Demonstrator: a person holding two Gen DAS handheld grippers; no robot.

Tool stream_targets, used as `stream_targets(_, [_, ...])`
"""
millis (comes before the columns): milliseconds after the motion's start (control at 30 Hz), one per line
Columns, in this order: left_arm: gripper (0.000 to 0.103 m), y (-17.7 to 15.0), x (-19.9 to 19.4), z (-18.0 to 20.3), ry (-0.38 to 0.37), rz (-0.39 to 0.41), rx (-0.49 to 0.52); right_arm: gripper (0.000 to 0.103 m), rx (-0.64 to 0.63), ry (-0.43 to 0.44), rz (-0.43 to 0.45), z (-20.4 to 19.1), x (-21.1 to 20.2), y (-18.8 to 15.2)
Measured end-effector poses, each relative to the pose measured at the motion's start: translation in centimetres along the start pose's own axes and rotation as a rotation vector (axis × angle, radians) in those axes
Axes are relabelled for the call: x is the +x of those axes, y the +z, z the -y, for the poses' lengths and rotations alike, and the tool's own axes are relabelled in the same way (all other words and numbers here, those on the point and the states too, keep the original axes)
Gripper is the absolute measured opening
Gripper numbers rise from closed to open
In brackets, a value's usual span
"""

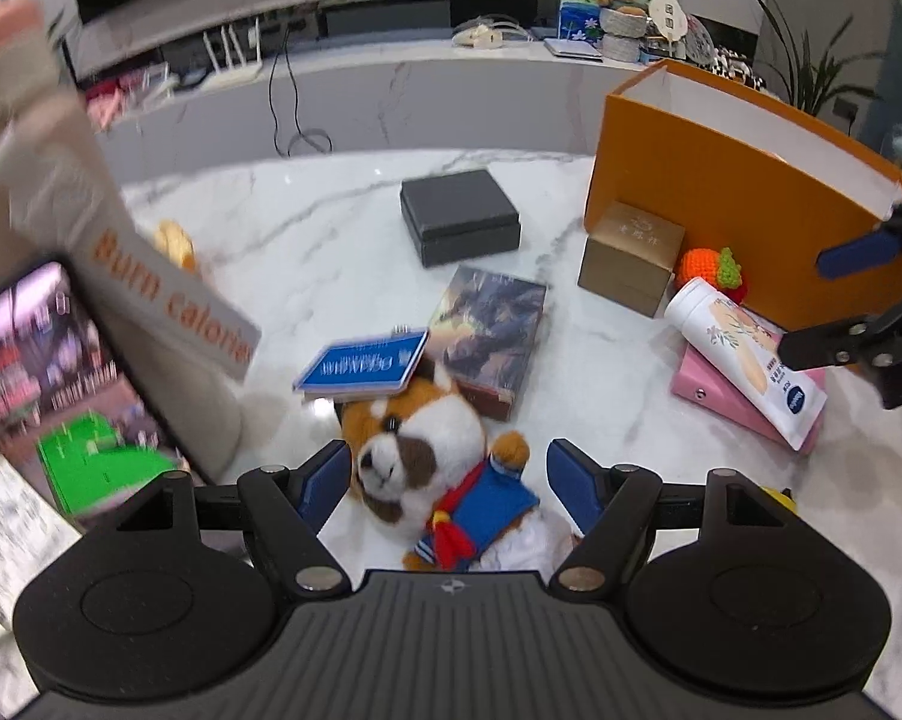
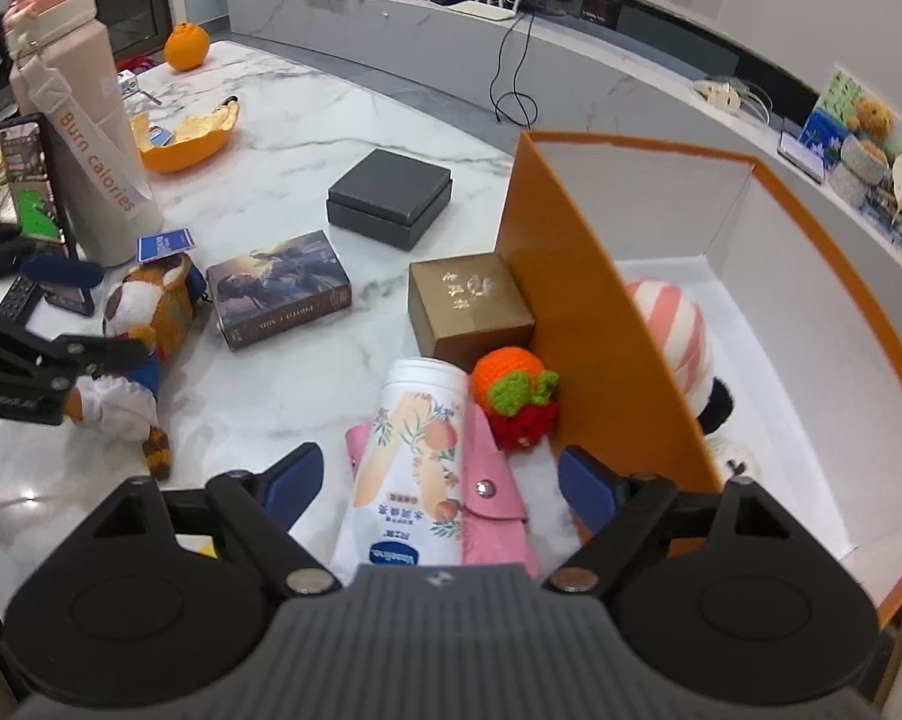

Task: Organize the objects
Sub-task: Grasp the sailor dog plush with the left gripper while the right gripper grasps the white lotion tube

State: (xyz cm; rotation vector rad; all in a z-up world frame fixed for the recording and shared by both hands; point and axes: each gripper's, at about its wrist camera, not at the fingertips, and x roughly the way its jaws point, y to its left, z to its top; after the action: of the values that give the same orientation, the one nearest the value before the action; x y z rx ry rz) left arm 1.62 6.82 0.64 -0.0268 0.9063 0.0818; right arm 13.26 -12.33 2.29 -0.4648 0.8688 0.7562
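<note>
Between the left gripper's (image 1: 449,483) parted blue pads, a plush fox (image 1: 432,462) is lying on the marble table (image 1: 330,228), and neither pad is touching it. The right gripper (image 2: 440,483) is likewise standing open, its pads straddling a white tube (image 2: 414,450) that is lying across a pink wallet (image 2: 499,480), with nothing pressed.

The orange box (image 2: 577,300) is serving as landmark. Against its near wall a crocheted fruit (image 2: 517,399) is sitting, touching the wallet's end, and a gold carton (image 2: 469,309) is standing just beside that wall's corner. Left of the box, a picture book-box (image 2: 279,288) is lying near the fox, and a black case (image 2: 390,198) is resting farther back. Well left of the box, a beige bottle (image 2: 84,150) is standing upright, with a phone (image 2: 36,204) propped beside it.

Only the right wrist view is looking into the box: a pink-striped ball (image 2: 673,324) and a dark-and-white soft thing, too hidden to name, are lying inside. That view alone is also showing an orange (image 2: 186,48) and a peel-filled orange bowl (image 2: 186,141) far left of the box. The left wrist view is showing only the box's outer wall, while a blue card (image 1: 360,363) is resting on the fox's head.
</note>
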Motion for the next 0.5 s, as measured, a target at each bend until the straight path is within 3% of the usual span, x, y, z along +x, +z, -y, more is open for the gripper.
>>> stream_targets(233, [0.085, -0.5, 1.4, -0.7, -0.032, -0.052, -0.051, 0.081, 0.042, 0.013, -0.014, -0.5, 1.3, -0.2])
stream_targets(500, [0.086, -0.2, 2.1, -0.6, -0.025, -0.054, -0.068, 0.077, 0.078, 0.021, -0.014, -0.3, 2.1, -0.3])
